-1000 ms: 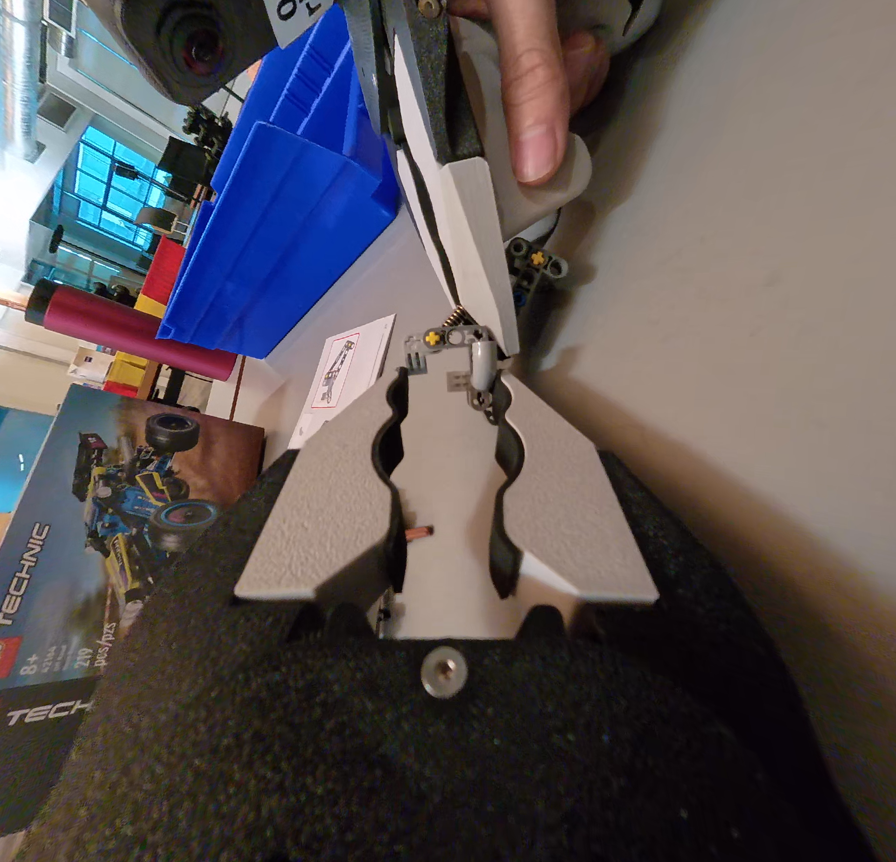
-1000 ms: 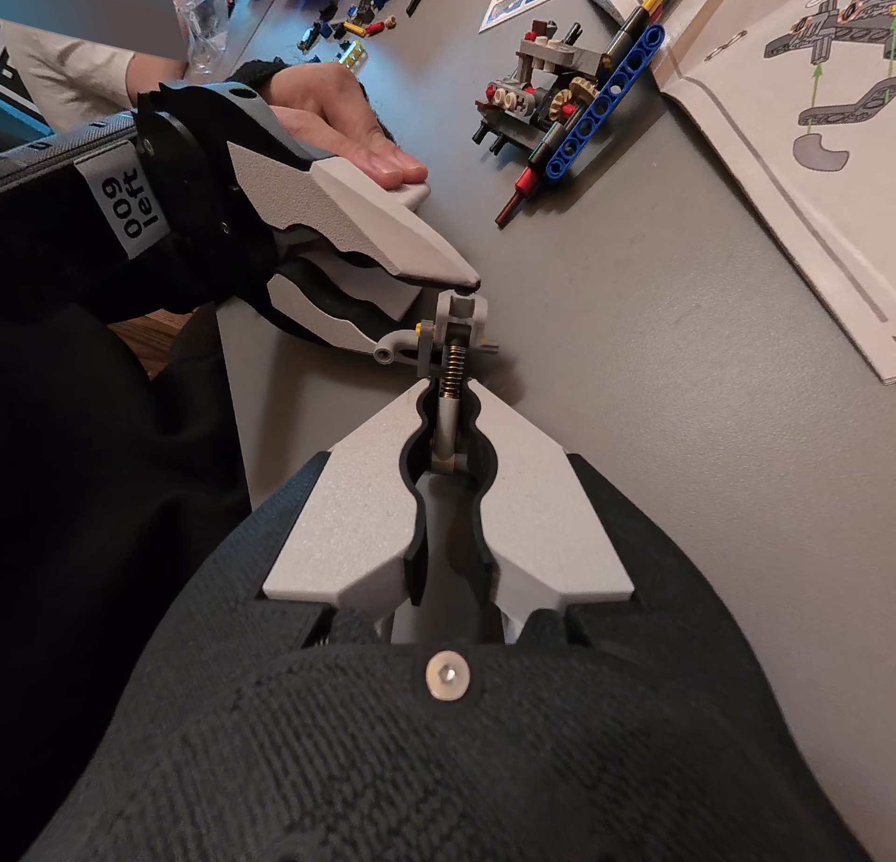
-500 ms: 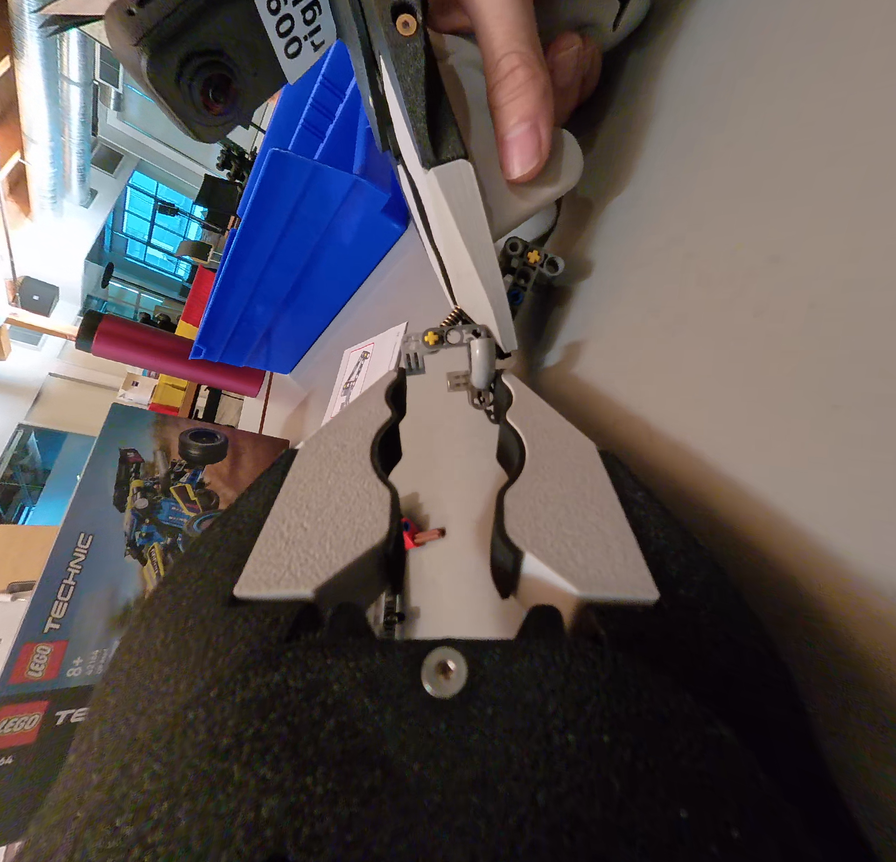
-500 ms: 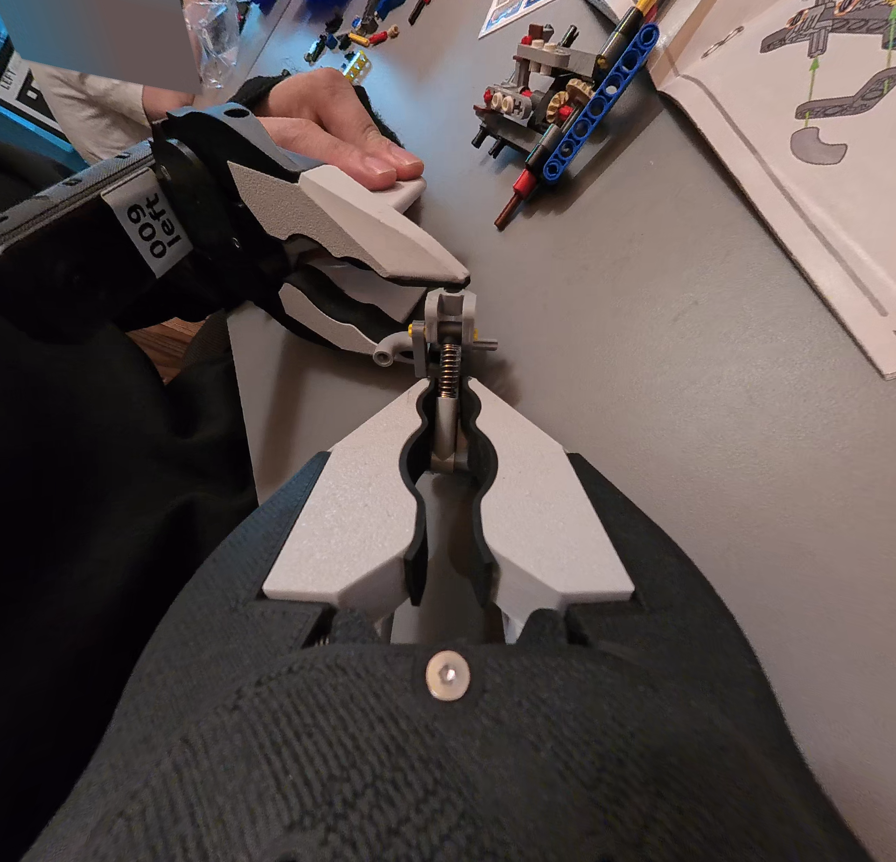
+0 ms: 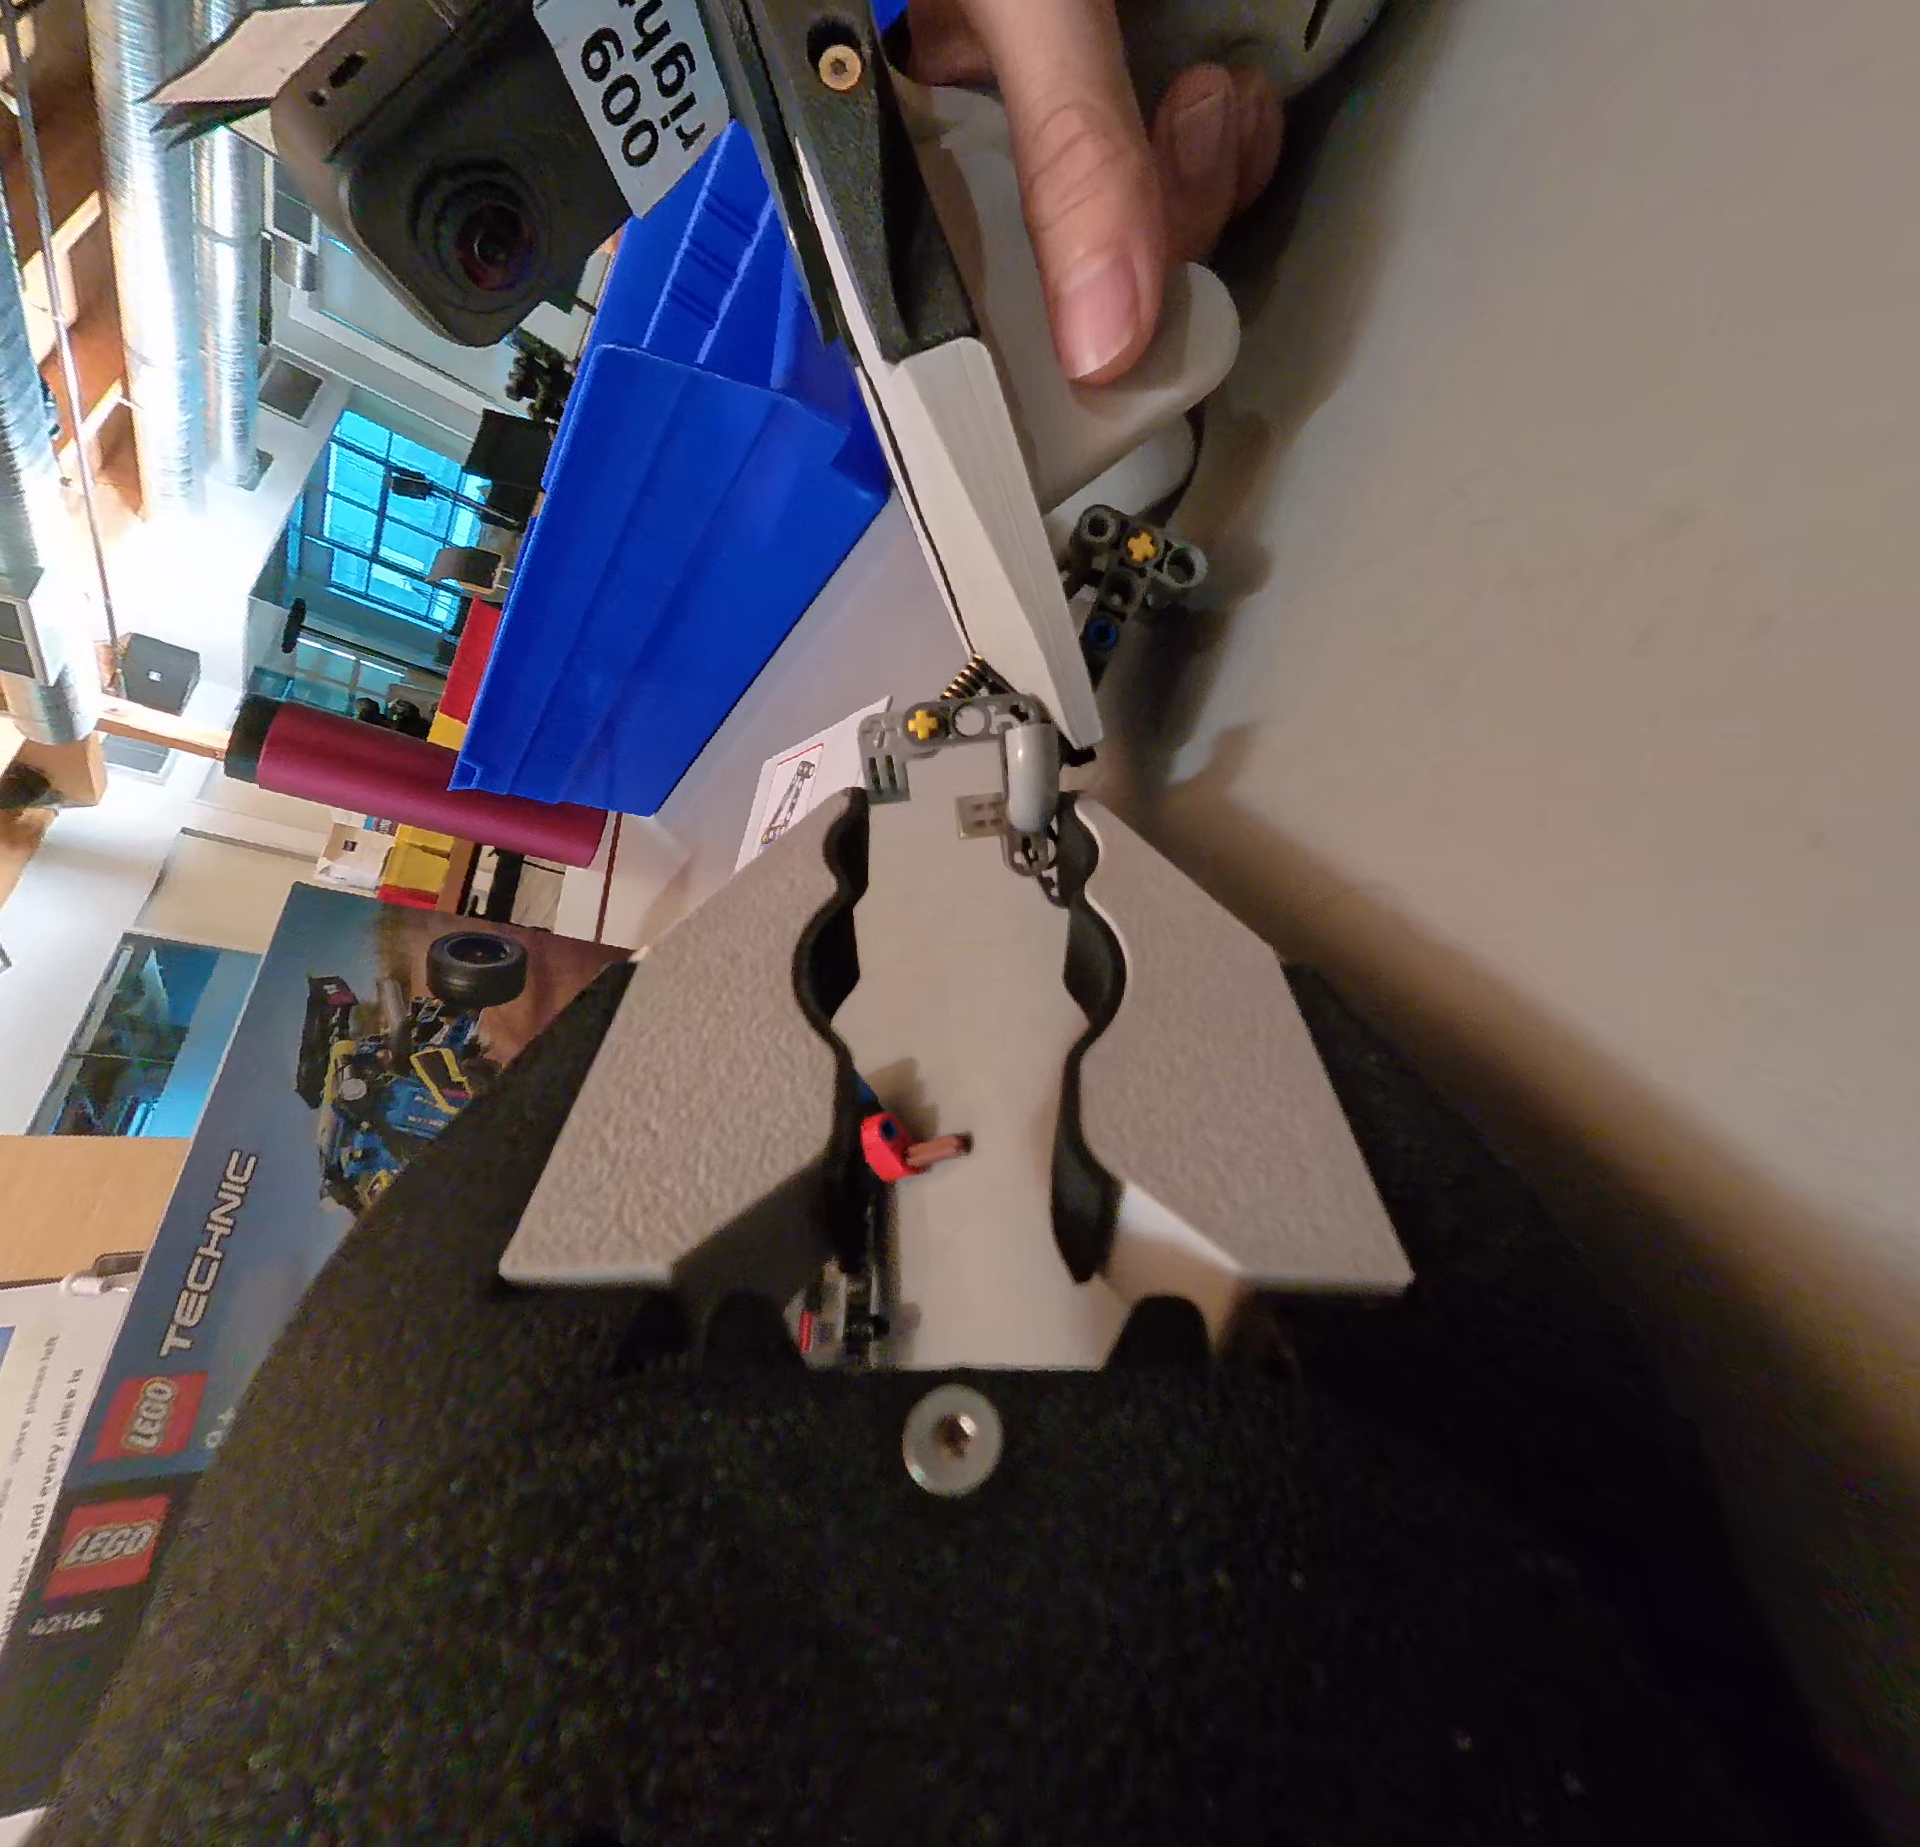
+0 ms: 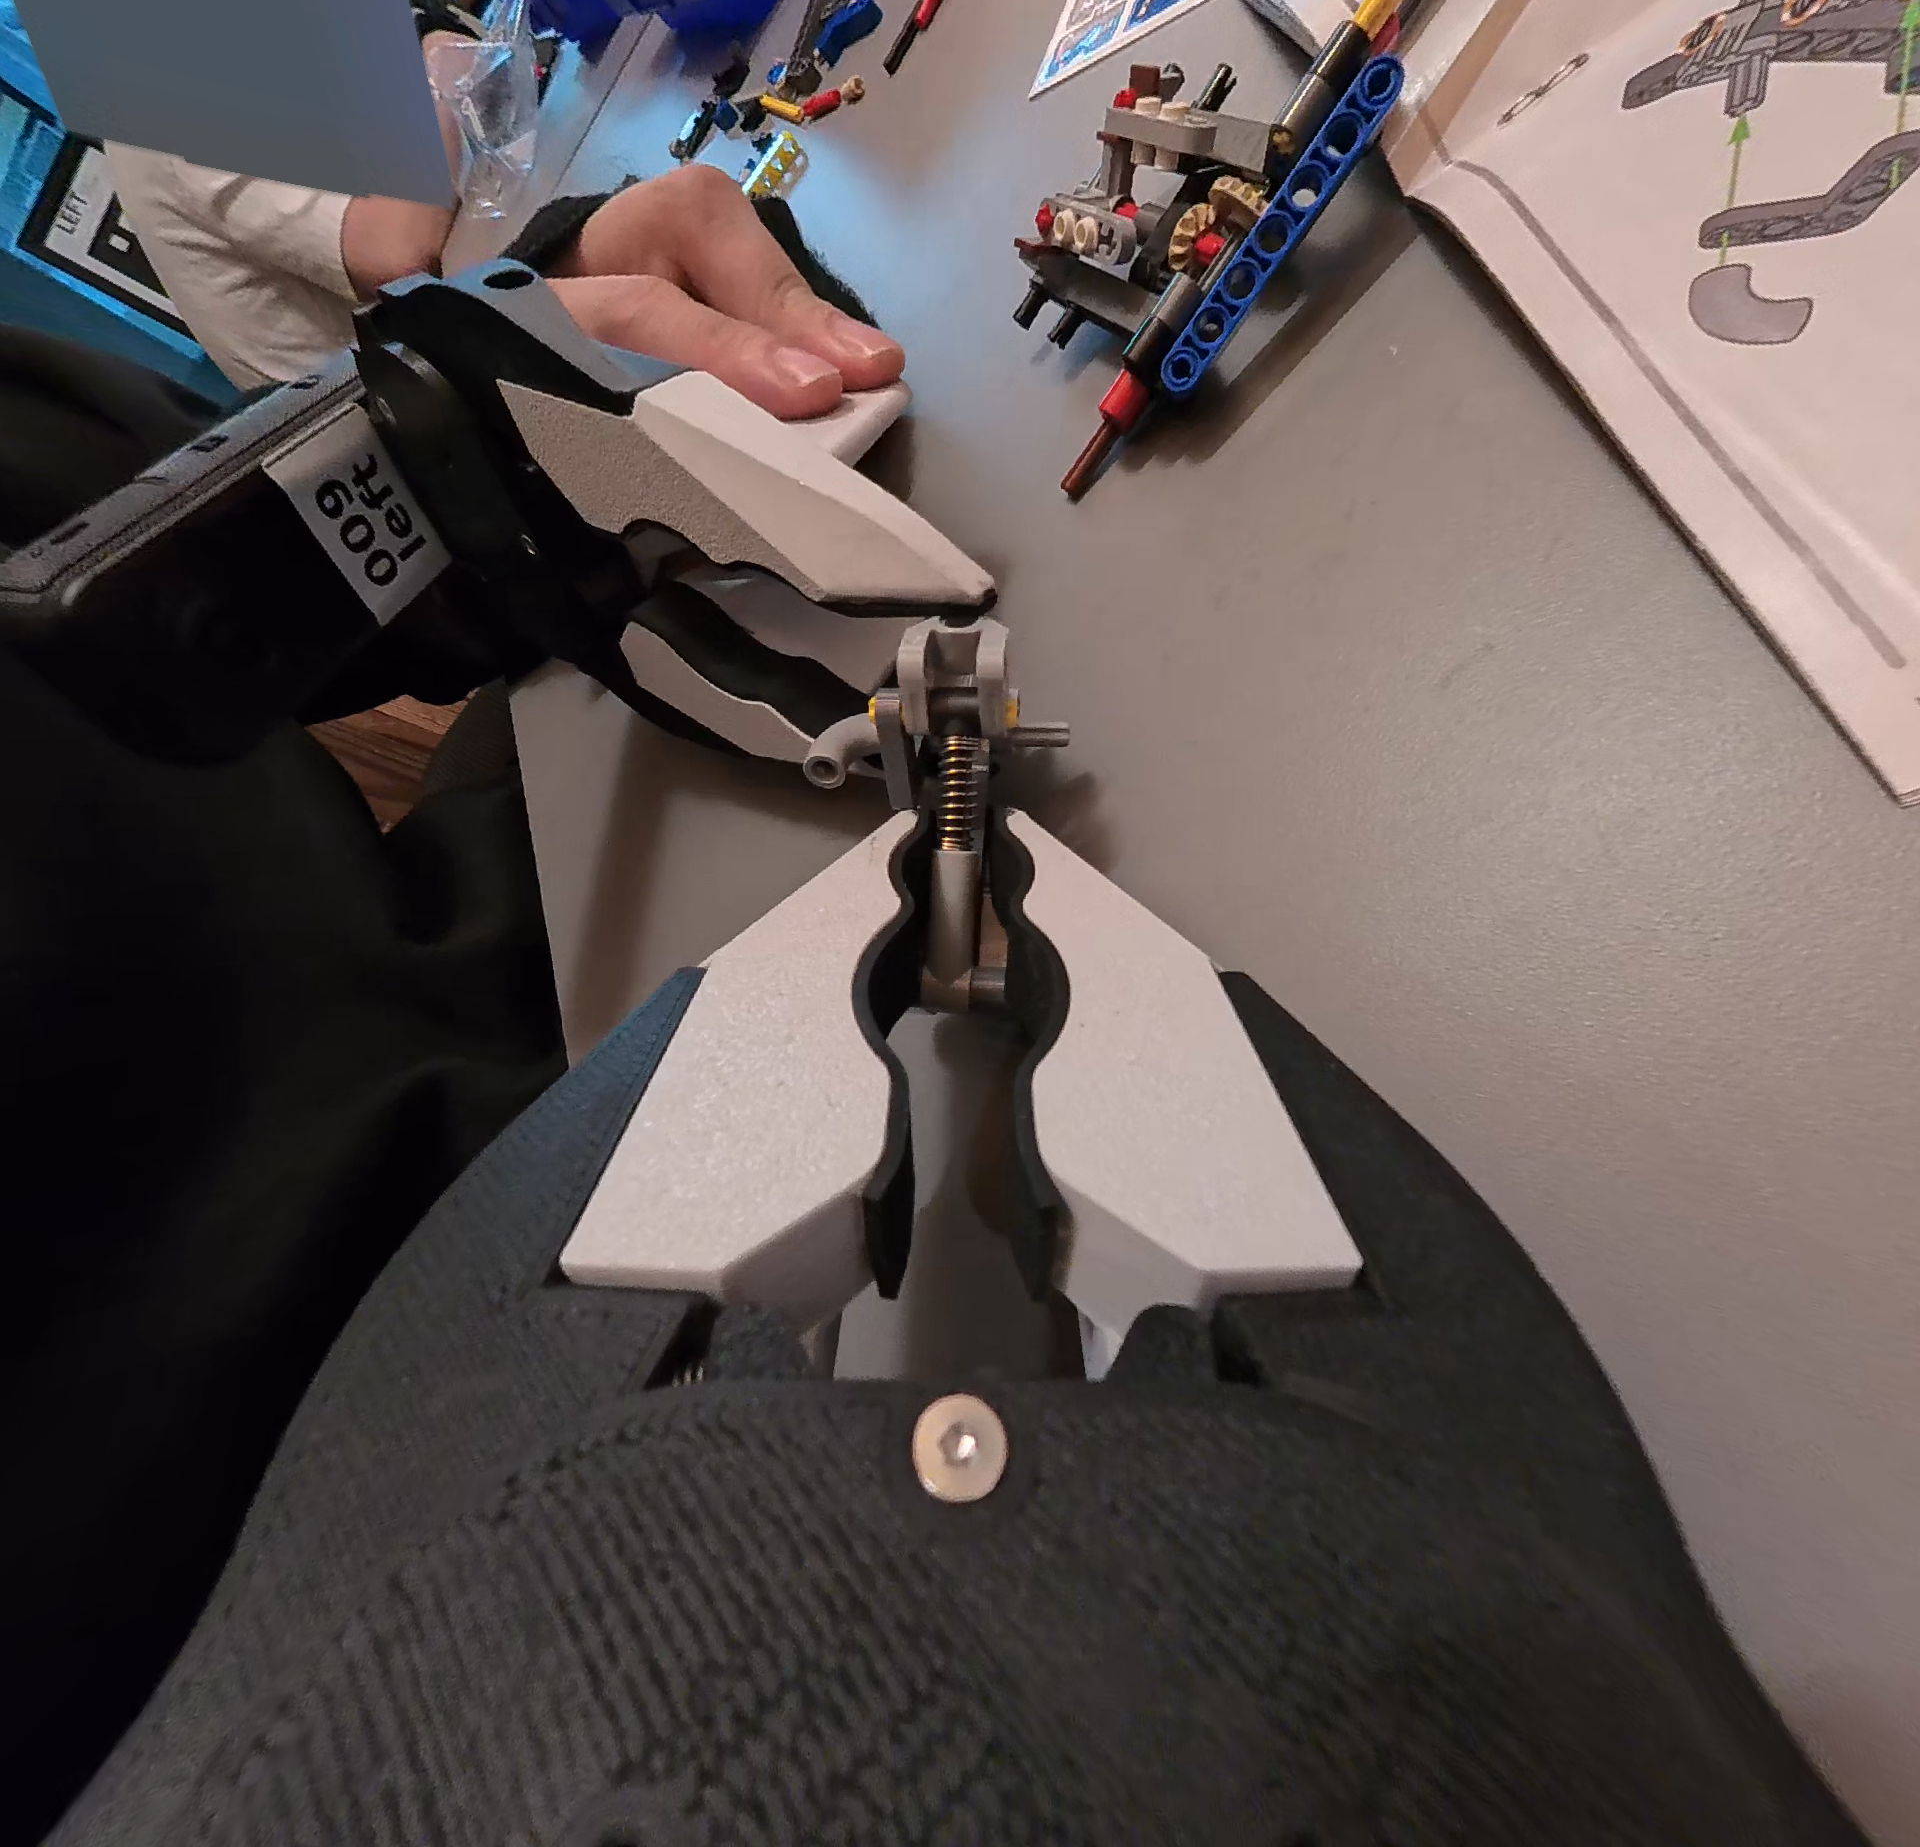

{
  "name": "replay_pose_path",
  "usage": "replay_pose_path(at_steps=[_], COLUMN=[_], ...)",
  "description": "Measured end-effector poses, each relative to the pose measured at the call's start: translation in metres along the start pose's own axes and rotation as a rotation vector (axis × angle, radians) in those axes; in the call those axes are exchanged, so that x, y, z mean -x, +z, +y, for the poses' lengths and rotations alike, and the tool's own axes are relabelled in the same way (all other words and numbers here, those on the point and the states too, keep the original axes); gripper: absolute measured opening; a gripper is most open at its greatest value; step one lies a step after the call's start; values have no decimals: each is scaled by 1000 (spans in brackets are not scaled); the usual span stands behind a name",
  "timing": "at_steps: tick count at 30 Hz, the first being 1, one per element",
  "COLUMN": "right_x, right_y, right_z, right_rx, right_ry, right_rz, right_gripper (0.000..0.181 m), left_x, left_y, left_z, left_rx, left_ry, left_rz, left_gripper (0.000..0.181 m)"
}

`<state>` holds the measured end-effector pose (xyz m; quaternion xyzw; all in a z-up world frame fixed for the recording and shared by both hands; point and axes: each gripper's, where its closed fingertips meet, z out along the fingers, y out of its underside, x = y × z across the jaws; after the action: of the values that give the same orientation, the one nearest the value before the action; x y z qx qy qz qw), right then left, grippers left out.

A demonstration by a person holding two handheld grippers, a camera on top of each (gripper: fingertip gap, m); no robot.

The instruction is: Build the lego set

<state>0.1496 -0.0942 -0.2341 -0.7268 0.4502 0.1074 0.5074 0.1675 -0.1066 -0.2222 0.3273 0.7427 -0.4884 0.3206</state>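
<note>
My right gripper (image 6: 956,821) is shut on a grey shock absorber with a metal spring (image 6: 954,862) and holds it upright above the grey table. A small grey connector assembly with yellow pins (image 6: 951,691) sits on its top end. My left gripper (image 6: 894,670) comes in from the left, open, with its upper fingertip (image 6: 961,592) touching the top of the assembly. In the left wrist view the assembly (image 5: 961,732) lies just beyond my open left gripper (image 5: 966,815), close to its right fingertip (image 5: 1081,836). The right gripper (image 5: 1070,727) reaches down to it from above.
A part-built chassis with a blue beam (image 6: 1226,239) lies on the table (image 6: 1455,862) ahead, beside an open instruction booklet (image 6: 1714,343). Loose pieces (image 6: 790,104) lie farther back. A small dark grey piece (image 5: 1138,550), blue bins (image 5: 665,550) and the set box (image 5: 260,1174) are nearby. The grippers are tip to tip, or close to it.
Both grippers have shifted slightly together. The left gripper's upper fingertip has closed onto the top of the assembly. The right grip is unchanged.
</note>
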Motion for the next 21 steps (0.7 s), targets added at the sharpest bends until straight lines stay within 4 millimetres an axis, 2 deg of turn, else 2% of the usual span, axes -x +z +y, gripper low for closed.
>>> replay_pose_path(at_steps=[21], right_x=[1], right_y=[-1], right_z=[-1], right_rx=[-9], right_ry=[18], right_rz=[-19], right_gripper=[10], left_x=[1], left_y=[0], left_z=[0], left_rx=[-4], left_ry=[54], left_rz=[-27], left_gripper=[33])
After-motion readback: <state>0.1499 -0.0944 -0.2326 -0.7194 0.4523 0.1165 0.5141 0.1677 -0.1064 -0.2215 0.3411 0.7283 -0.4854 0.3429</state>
